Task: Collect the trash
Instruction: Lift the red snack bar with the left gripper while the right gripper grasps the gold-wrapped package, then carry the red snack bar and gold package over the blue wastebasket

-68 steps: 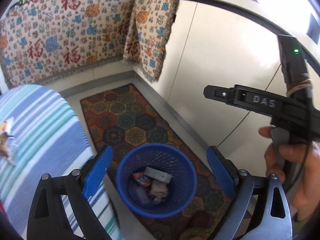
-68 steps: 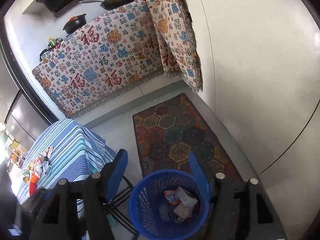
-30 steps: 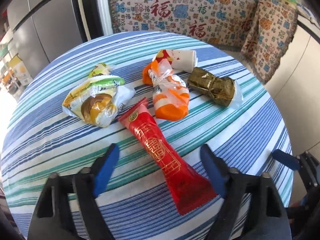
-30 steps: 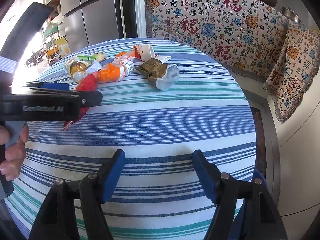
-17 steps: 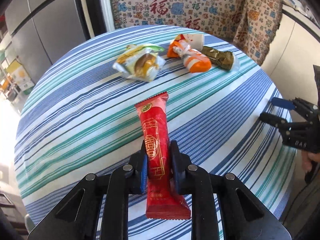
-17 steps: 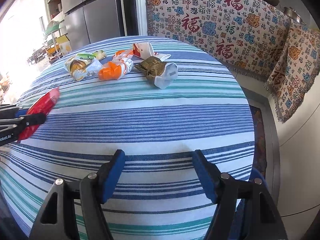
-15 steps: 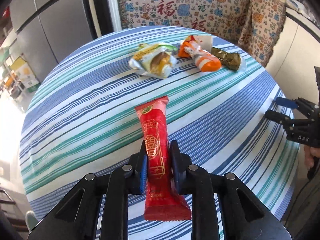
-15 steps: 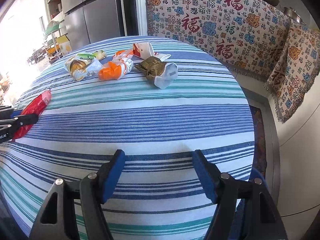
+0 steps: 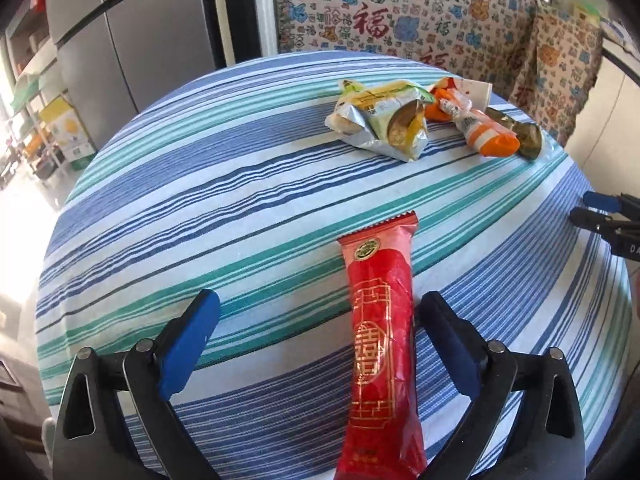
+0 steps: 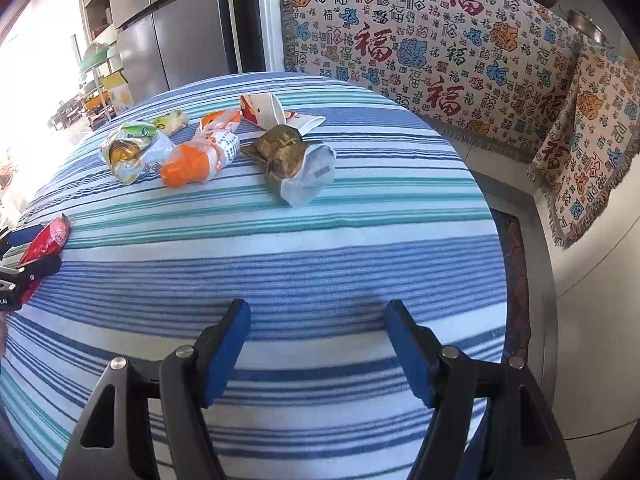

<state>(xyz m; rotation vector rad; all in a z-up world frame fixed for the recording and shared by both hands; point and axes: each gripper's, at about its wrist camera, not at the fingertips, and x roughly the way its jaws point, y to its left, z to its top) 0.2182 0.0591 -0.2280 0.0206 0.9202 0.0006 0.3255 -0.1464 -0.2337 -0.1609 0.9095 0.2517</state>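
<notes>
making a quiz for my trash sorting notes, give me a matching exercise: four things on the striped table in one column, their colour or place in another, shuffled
Things:
1. long snack wrapper
2. leaf-wrapped dumpling
3. left tongs
4. right tongs

Descriptions:
A. brownish green, partly in a clear bag
B. open over bare tablecloth
C. red with gold print
D. open, with the red wrapper between the pads

Pairs: 1-C, 2-A, 3-D, 4-B

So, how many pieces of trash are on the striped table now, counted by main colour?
Red wrapper: 1
Orange wrapper: 1
Green-yellow wrapper: 1
Brown leaf packet: 1
White-red carton: 1
Total: 5
</notes>
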